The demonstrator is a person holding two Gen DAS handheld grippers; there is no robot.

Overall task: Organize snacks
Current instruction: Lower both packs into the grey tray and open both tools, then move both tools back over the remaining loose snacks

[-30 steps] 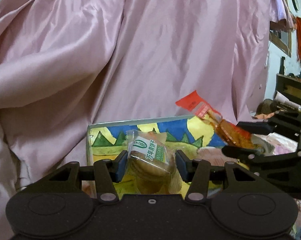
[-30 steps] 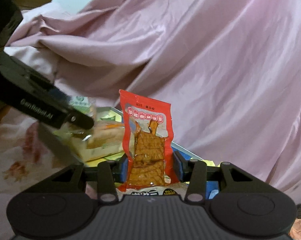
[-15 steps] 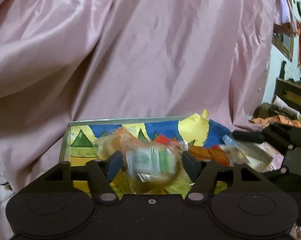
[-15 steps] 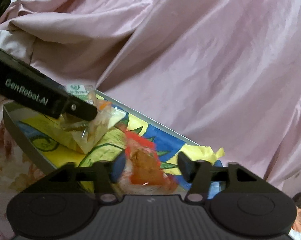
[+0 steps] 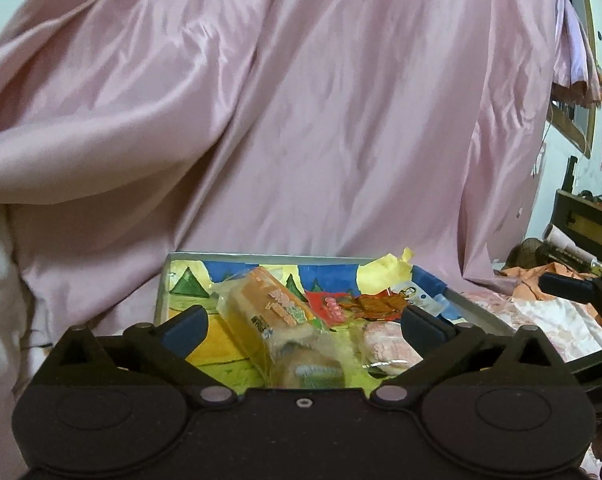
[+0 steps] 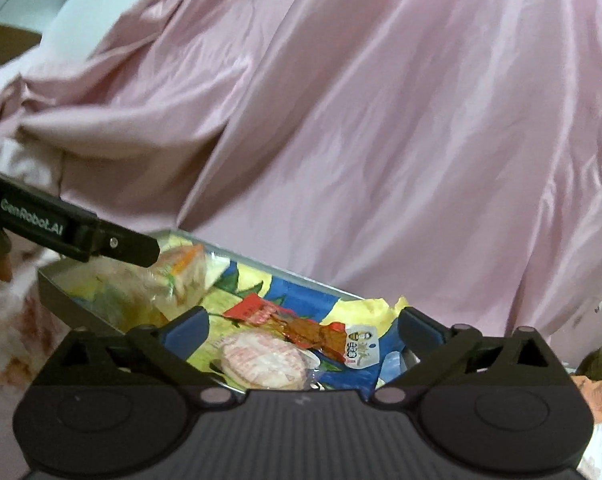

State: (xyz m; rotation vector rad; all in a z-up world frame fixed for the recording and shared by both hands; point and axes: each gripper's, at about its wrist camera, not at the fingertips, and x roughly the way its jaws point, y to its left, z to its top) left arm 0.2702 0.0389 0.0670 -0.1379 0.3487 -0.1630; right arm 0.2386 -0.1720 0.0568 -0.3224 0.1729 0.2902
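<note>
1. We see a pink satin sheet (image 5: 301, 120) hanging in folds behind the tray and filling most of both views.
2. The tray (image 5: 163, 300) is a shallow grey box lined with a painted paper of blue, yellow and green; it is our landmark, and it sits on a floral cloth (image 6: 9, 344).
3. Our left hand-held gripper (image 5: 303, 322) is above the tray's near edge, its jaws opening and already spread wide, with nothing pinched; the snacks lie in the tray below the gap.
4. Our right hand-held gripper (image 6: 303, 322) hangs over the tray's near side, its jaws likewise opening and spread wide, pressing on nothing.
5. A clear-wrapped biscuit pack (image 5: 269, 312) with green lettering lies in the tray toward its left side, tilted.
6. A round pink-wrapped cake (image 6: 265, 360) lies in the tray at its near side.
7. A red packet of brown dried tofu (image 6: 297, 328) lies flat in the tray just behind the cake.
8. A small white sachet (image 6: 361, 346) lies touching the packet's right end.
</note>
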